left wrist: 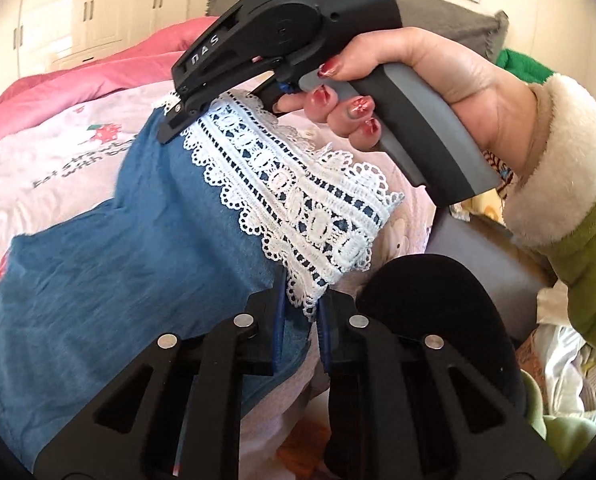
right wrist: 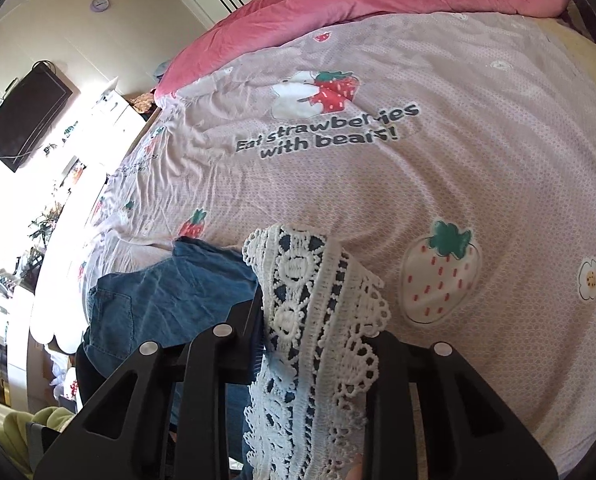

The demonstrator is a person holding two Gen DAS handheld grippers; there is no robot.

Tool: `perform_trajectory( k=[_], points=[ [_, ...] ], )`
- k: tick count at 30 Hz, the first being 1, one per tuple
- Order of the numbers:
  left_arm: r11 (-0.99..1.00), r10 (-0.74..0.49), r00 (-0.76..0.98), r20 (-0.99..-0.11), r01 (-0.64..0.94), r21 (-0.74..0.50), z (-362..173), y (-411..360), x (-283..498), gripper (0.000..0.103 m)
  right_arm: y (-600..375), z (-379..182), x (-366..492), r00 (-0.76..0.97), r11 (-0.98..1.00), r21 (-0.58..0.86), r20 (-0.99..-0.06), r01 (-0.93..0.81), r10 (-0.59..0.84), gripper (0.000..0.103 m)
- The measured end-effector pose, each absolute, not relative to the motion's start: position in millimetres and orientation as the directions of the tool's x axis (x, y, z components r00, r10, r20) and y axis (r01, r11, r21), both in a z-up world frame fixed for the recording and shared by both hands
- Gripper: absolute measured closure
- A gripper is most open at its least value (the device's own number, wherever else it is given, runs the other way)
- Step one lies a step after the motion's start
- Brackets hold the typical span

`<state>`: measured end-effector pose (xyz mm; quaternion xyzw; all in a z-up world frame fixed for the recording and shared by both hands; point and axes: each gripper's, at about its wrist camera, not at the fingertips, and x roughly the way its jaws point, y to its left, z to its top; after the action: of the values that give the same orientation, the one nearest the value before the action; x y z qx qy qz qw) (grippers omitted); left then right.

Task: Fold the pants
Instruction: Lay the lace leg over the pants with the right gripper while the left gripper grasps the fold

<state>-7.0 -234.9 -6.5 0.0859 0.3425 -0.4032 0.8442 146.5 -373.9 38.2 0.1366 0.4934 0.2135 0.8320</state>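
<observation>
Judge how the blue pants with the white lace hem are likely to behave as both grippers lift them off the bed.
Probably floppy: the pants sag in soft folds between the left gripper and the right gripper. Likely light, since pinches at the lace hem alone carry them. The openwork lace may snag or stretch at the pads, so it could distort more than the denim-like cloth.

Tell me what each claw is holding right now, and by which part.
Both grip the blue pants by the white lace hem: the left claw at one end, the right claw at the other.
</observation>
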Motion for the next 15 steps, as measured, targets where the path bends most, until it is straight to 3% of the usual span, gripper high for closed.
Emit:
perform_trajectory(
  k=[15],
  points=[
    [0.757,-0.627,0.444,-0.640,0.543,-0.365,-13.4,-131.4,-6.1,0.095,-216.6,27.7,167.0,0.309,0.916,0.269,-0.881,-0.298,0.359,0.079]
  ],
)
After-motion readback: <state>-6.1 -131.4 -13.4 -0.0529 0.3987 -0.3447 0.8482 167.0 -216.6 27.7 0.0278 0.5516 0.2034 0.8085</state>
